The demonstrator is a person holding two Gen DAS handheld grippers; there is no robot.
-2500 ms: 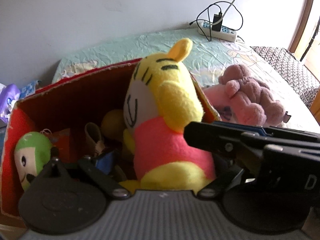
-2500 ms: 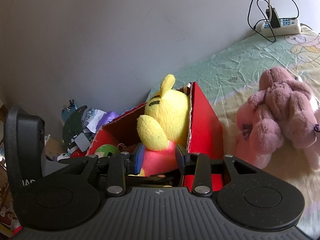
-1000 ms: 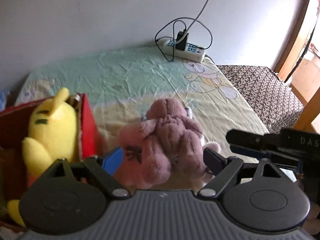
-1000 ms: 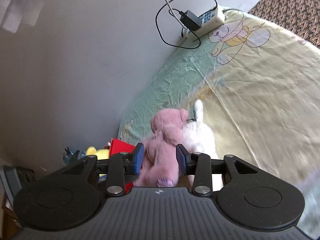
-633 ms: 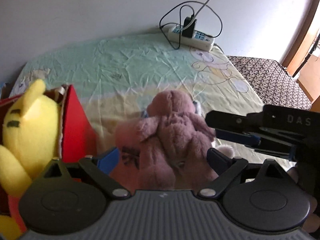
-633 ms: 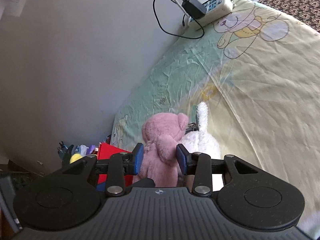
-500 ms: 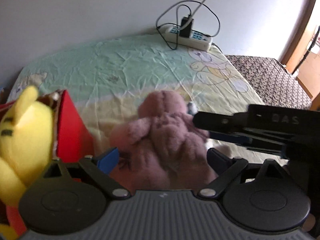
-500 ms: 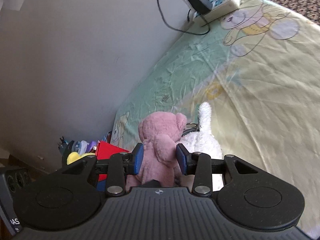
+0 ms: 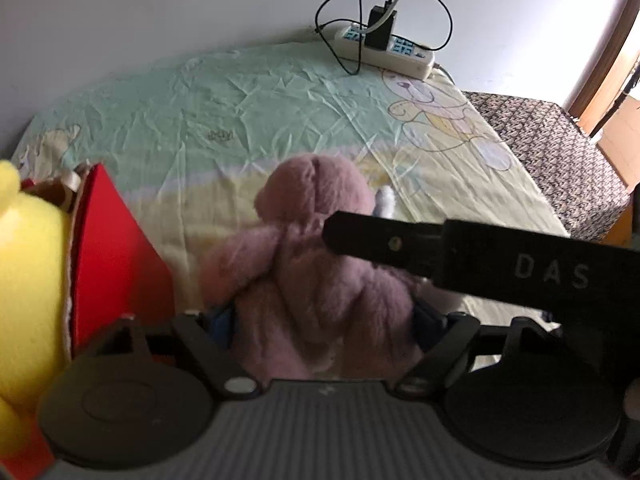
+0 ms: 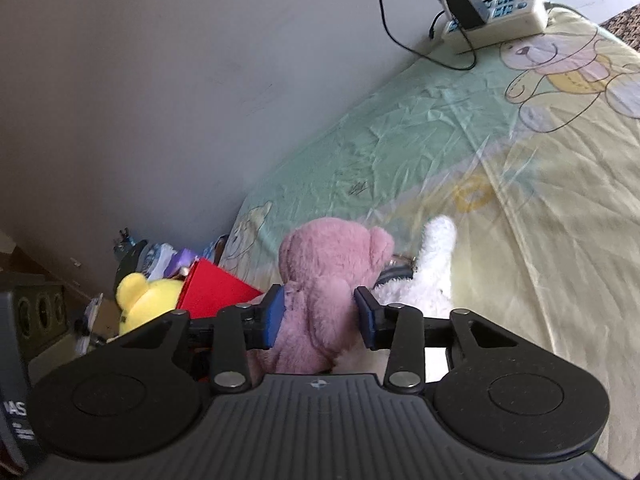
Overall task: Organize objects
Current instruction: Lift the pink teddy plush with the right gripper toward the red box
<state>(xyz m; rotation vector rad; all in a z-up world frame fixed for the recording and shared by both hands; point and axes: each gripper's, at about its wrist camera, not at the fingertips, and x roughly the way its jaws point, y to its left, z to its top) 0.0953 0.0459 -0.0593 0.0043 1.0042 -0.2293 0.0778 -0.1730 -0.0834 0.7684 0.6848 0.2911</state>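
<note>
- Red box (image 9: pixel 116 256) sits at the left on the bed, just beside the pink plush bear (image 9: pixel 316 280); yellow plush toy (image 9: pixel 28 280) sticks up out of the box, also seen in right wrist view (image 10: pixel 144 296).
- White plush toy (image 10: pixel 432 268) lies touching the pink bear on its right side; only a small white tip of it shows in left view (image 9: pixel 385 200).
- Power strip (image 9: pixel 388 50) with a black charger plugged in and looped black cable lies at the far edge of the bed against the wall.
- Clutter of small items (image 10: pixel 160 256) on the floor past the box; too small to tell what.
- The right hand-held gripper's black body, lettered "DAS", crosses in front of the bear in left view.
- Bed sheet (image 9: pixel 240 120) is wrinkled, pale green and yellow, cartoon bear print (image 9: pixel 432 108). Plain grey-white wall (image 9: pixel 160 8) behind. Dark patterned cover (image 9: pixel 560 148) at right end of bed.
- Left hand-held gripper (image 9: pixel 320 324): jaws closing around the pink bear's lower body; blue pads look pressed into the fur on both sides.
- Right hand-held gripper (image 10: pixel 320 316): jaws closing, fairly narrow, pink bear between them; blue pads touch the fur on both sides, so clamped on the bear.
- Pink bear rests on the bed, back to both cameras, between box and white toy.
</note>
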